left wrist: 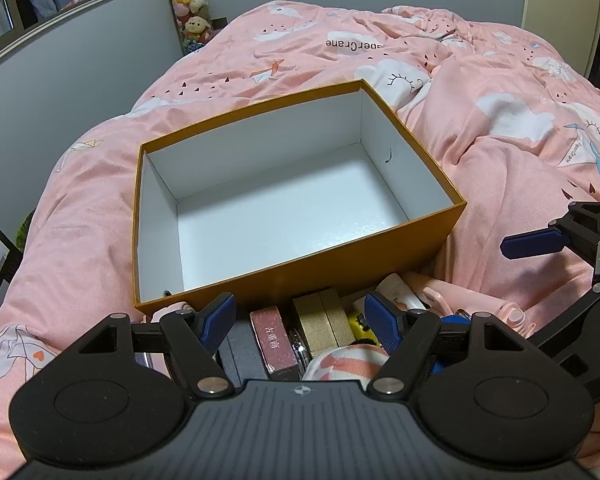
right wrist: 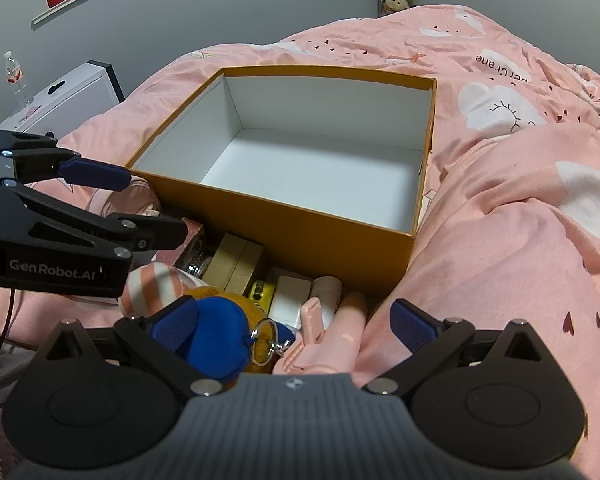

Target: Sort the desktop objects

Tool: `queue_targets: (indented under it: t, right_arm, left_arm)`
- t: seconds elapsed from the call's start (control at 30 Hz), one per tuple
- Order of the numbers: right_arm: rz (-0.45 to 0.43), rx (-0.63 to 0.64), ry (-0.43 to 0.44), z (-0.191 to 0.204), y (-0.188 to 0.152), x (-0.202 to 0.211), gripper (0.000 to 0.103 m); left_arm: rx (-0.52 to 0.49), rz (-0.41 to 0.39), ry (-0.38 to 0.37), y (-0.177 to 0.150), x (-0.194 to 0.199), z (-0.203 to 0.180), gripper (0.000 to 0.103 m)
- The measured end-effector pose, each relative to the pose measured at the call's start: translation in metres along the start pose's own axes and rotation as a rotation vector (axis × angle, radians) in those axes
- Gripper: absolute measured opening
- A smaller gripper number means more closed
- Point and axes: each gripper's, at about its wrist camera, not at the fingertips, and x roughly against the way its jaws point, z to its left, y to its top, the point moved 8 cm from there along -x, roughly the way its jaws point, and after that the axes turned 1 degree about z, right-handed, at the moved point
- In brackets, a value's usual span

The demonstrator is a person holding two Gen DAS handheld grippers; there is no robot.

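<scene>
Lying just ahead of both spread-fingered hand-held grippers (left wrist: 306, 322) (right wrist: 294, 320), clutter (left wrist: 324, 326) against orange box (left wrist: 340, 276).

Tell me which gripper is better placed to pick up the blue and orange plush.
Right. The plush lies just ahead of the open right gripper, touching its left finger. The left gripper, also open, sits over the small boxes instead.

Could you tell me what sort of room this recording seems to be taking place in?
Most likely a bedroom: the orange box sits on a bed with a pink quilt, and stuffed toys are stacked in the corner by the wall.
</scene>
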Motion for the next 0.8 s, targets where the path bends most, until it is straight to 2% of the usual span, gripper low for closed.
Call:
queue_targets:
  t: [0.2, 0.27, 0.4, 0.47, 0.5, 0.6, 0.8]
  right_arm:
    - [0.003, 0.003, 0.002, 0.001, 0.000, 0.000, 0.102]
    - [0.006, 0.008, 0.002, 0.001, 0.001, 0.000, 0.102]
    - [0.005, 0.039, -0.001, 0.002, 0.000, 0.004, 0.102]
    - [0.005, 0.049, 0.003, 0.002, -0.002, 0.007, 0.100]
    - [0.004, 0.048, 0.010, 0.002, -0.003, 0.008, 0.097]
    - [0.014, 0.029, 0.051, 0.002, -0.007, 0.013, 0.087]
    - [0.031, 0.075, 0.144, 0.017, -0.018, 0.017, 0.076]
  left_arm:
    - [0.000, 0.002, -0.010, 0.000, 0.000, 0.000, 0.084]
    - [0.005, 0.005, -0.034, 0.000, 0.000, -0.001, 0.081]
    - [0.011, 0.002, -0.104, 0.001, 0.007, 0.001, 0.062]
    - [-0.004, 0.013, -0.161, -0.001, 0.011, 0.000, 0.060]
    - [-0.016, 0.013, -0.183, -0.001, 0.012, -0.002, 0.057]
    - [-0.059, 0.009, -0.243, -0.003, 0.020, -0.009, 0.057]
    - [-0.165, 0.053, -0.252, -0.017, 0.014, -0.018, 0.059]
